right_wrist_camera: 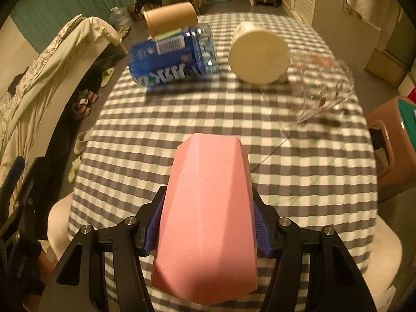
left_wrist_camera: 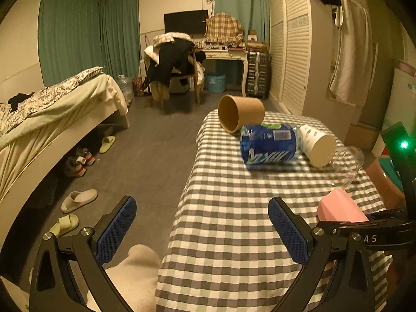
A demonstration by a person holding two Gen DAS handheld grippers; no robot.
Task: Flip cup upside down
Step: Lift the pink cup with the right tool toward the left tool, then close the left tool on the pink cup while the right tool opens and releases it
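Your right gripper (right_wrist_camera: 208, 223) is clamped on the pink faceted cup (right_wrist_camera: 208, 208), blue pads pressed to both sides, and holds it over the near part of the checkered tablecloth (right_wrist_camera: 312, 182), its wider end toward the camera. Your left gripper (left_wrist_camera: 202, 228) is spread wide with nothing between the pads, hanging over the table's left edge. Further back on the cloth lie a blue bottle (right_wrist_camera: 173, 56), a brown paper cup (right_wrist_camera: 170, 18), a white paper cup (right_wrist_camera: 258, 54) and a clear glass (right_wrist_camera: 322, 88), all on their sides.
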